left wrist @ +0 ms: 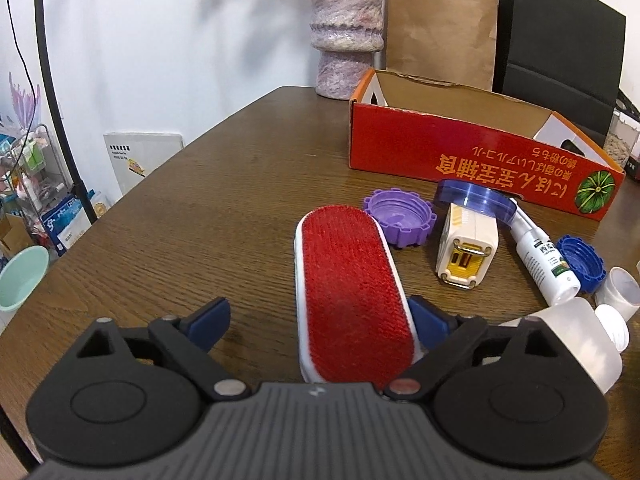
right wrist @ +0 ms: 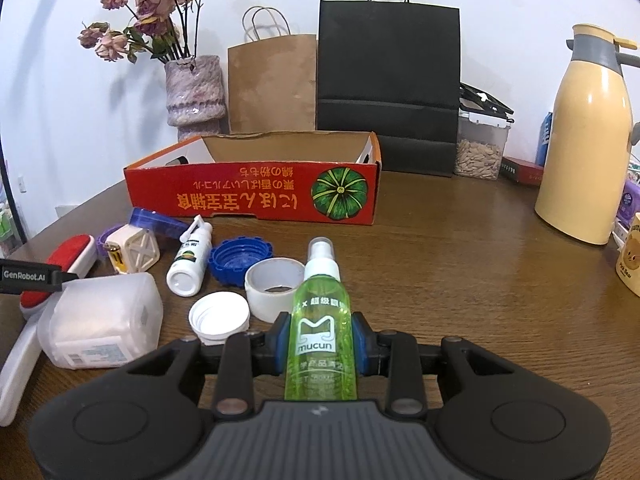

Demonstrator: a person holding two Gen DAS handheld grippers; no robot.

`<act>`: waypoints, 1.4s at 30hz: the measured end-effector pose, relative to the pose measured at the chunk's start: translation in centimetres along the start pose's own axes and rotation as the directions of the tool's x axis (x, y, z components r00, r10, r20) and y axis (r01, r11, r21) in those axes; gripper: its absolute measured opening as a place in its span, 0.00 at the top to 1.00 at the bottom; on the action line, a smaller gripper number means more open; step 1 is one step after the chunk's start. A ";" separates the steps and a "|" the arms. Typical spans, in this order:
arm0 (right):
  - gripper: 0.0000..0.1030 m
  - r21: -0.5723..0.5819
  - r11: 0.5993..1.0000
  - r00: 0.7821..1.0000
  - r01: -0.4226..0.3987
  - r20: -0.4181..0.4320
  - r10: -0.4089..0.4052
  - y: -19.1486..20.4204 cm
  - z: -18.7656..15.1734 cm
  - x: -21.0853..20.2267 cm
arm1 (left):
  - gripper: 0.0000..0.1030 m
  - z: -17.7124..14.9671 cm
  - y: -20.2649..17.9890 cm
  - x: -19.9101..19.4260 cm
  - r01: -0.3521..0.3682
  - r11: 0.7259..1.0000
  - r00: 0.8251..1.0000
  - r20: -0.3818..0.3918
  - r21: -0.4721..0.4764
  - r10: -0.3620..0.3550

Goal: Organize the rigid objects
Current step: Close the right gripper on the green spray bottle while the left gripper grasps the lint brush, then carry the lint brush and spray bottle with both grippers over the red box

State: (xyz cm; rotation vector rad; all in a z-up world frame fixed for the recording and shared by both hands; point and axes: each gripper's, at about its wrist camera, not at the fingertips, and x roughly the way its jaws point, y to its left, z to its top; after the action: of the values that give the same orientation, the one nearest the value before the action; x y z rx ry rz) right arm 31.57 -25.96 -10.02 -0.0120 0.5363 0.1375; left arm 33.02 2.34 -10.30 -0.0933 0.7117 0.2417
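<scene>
My left gripper [left wrist: 318, 318] is open, its blue pads either side of a red lint brush [left wrist: 352, 292] that lies on the wooden table [left wrist: 224, 200]; the right pad is close to the brush, the left pad well apart. My right gripper [right wrist: 320, 342] is shut on a green spray bottle [right wrist: 320, 332], nozzle pointing ahead. An open red cardboard box [right wrist: 252, 196] stands beyond, and it shows in the left wrist view [left wrist: 480, 152]. The brush also shows in the right wrist view [right wrist: 68, 256].
Loose on the table: purple cap [left wrist: 400, 220], white charger cube [left wrist: 466, 248], blue lid [left wrist: 476, 196], white spray bottle [right wrist: 190, 264], blue cap [right wrist: 240, 260], tape roll [right wrist: 276, 284], white lid [right wrist: 218, 318], clear tub [right wrist: 104, 320]. Vase [right wrist: 196, 92], paper bags [right wrist: 388, 88], yellow thermos [right wrist: 584, 148] stand behind.
</scene>
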 end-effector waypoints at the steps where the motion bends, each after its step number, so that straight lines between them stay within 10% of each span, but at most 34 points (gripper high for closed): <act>1: 0.71 0.001 1.000 1.000 0.001 0.002 -0.001 0.0 0.0 0.0 | 0.15 0.0 0.0 -0.1 0.012 1.000 1.000 0.002 -0.001 -0.012; 6: 0.71 0.006 1.000 1.000 0.005 0.008 -0.005 -0.1 0.0 -0.1 | 0.44 -0.3 -0.1 -0.7 0.053 0.999 0.998 0.016 0.004 -0.053; 42: 0.71 0.006 1.000 0.991 -0.025 0.129 0.024 2.5 3.1 -2.1 | 0.45 3.4 -1.0 -5.5 0.128 0.989 0.980 0.144 0.073 -0.137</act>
State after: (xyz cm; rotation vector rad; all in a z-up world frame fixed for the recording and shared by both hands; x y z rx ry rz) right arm 31.00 -23.65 -6.24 0.0111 0.4077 0.1589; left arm 31.41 0.86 -4.17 -0.0615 0.5610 0.0968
